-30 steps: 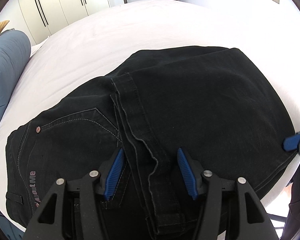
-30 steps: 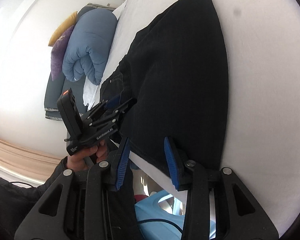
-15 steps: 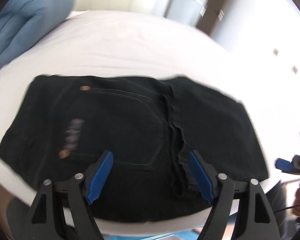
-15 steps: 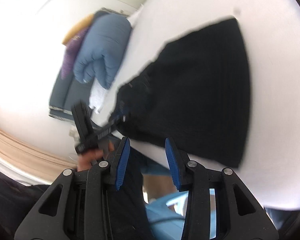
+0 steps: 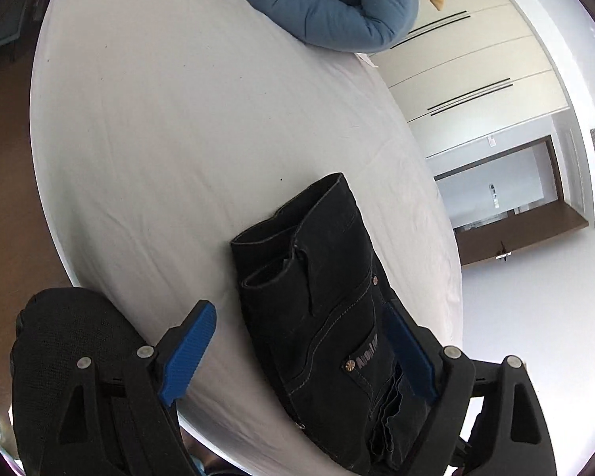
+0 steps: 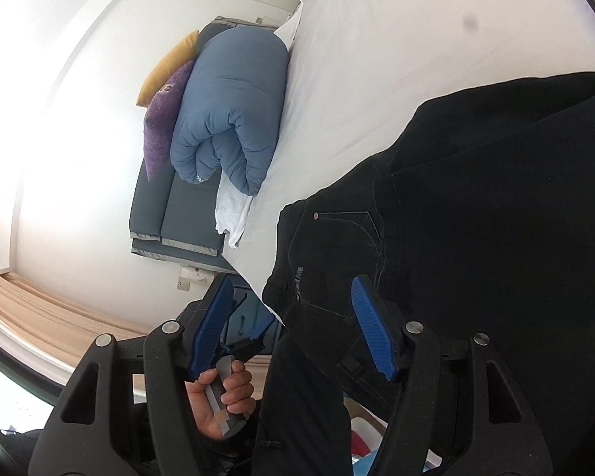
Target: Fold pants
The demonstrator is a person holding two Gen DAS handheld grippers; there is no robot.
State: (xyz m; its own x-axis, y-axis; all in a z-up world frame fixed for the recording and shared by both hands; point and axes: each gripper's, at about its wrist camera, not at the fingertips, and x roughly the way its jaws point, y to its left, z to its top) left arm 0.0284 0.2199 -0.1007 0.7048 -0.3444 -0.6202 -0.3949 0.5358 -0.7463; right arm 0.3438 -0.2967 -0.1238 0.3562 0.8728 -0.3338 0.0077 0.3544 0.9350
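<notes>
On bed (image 5: 178,139), pants (image 5: 329,301) now released, folded.

White bed sheet (image 5: 178,139) beyond the fingers. Rolled blue duvet (image 5: 325,4) at far end; wardrobe doors (image 5: 476,63) to its right.

We are in a home bedroom. A wide bed under a smooth white sheet (image 5: 202,127) fills most of both views, with a rolled blue quilted duvet (image 5: 329,4) at its head, and a purple cushion (image 6: 164,119) and a mustard-yellow cushion (image 6: 168,67) just beside it. We see a grey padded headboard (image 6: 178,214) against the white wall, cream built-in wardrobe doors with long black handles (image 5: 480,63), a dark wooden door frame (image 5: 507,198) and a beige curtain (image 6: 39,305).
</notes>
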